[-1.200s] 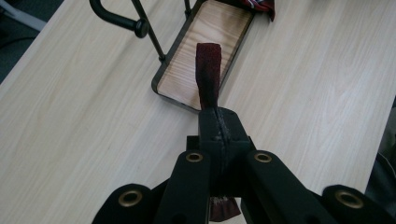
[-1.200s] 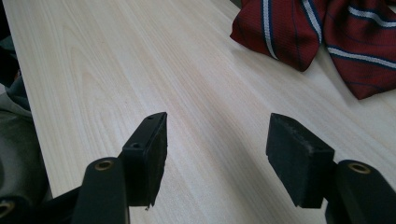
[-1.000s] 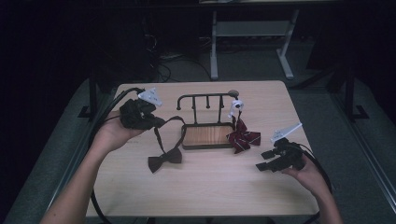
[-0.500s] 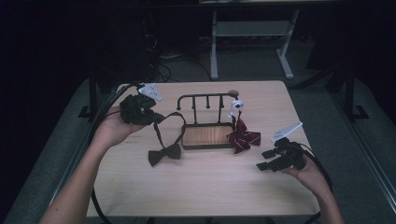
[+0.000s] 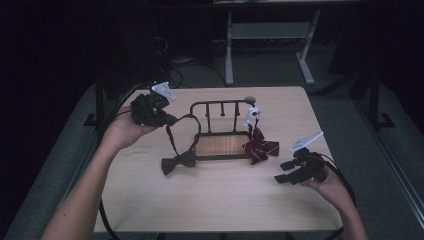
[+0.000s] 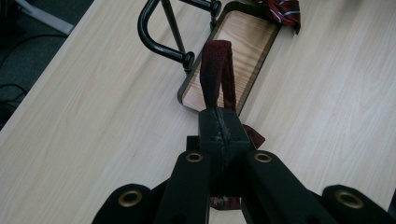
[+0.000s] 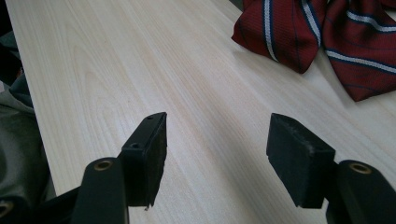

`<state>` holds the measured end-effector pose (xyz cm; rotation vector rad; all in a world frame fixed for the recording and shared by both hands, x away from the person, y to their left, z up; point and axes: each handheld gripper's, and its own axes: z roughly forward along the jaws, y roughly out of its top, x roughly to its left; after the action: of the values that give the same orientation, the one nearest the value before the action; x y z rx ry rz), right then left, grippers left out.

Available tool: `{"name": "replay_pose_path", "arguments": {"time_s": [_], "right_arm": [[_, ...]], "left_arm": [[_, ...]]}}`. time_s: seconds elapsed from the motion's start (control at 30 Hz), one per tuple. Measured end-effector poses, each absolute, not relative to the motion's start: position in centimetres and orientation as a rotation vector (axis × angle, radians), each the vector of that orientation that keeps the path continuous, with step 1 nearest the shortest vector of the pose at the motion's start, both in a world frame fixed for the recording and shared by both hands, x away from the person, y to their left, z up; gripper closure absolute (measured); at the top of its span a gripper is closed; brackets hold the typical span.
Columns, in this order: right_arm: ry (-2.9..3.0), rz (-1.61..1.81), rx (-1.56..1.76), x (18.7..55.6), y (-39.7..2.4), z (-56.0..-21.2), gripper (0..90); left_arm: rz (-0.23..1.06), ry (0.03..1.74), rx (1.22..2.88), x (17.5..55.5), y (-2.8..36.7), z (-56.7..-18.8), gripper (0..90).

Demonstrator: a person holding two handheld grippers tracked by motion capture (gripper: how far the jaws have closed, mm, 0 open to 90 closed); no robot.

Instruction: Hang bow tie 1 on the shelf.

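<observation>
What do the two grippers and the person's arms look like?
The left gripper and the right gripper are black, each with a pale grey three-cornered plate on top and a black trailing cable. Their blocky jaws have brass-coloured rivets. Both forearms are bare, with no sleeves.

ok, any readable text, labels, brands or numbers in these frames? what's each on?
None readable.
Dark bow tie: plain, no label showing.
Striped bow tie: stripes only, no text.
Rack and table: no markings.
Left tool and right tool: black, unmarked.
</observation>
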<state>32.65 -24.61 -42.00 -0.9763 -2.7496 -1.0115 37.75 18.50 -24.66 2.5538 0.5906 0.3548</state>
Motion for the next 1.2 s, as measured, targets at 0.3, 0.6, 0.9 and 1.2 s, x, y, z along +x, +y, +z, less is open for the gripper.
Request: {"name": "replay_pose_path", "arguments": {"time_s": [0.3, 0.6, 0.9, 1.2], "right_arm": [[-2.748, -1.015, -0.976, 32.6, -24.6, -42.0, 37.7], [-2.749, -1.021, -0.972, 32.6, -24.7, -41.9, 37.8], [-2.749, -1.020, -0.972, 32.6, -24.7, -41.9, 37.8], [-2.748, -1.021, -0.966, 32.6, -24.6, -41.9, 37.8]], "left_arm": [[0.364, 0.600, 2.574, 38.7, 18.0, -24.3, 90.0], [0.360, 0.648, 2.582, 40.0, 18.1, -24.4, 90.0], [0.352, 0.691, 2.584, 41.0, 18.3, -24.6, 90.0], [0.358, 0.719, 2.621, 41.7, 17.8, -25.4, 89.7]]}}
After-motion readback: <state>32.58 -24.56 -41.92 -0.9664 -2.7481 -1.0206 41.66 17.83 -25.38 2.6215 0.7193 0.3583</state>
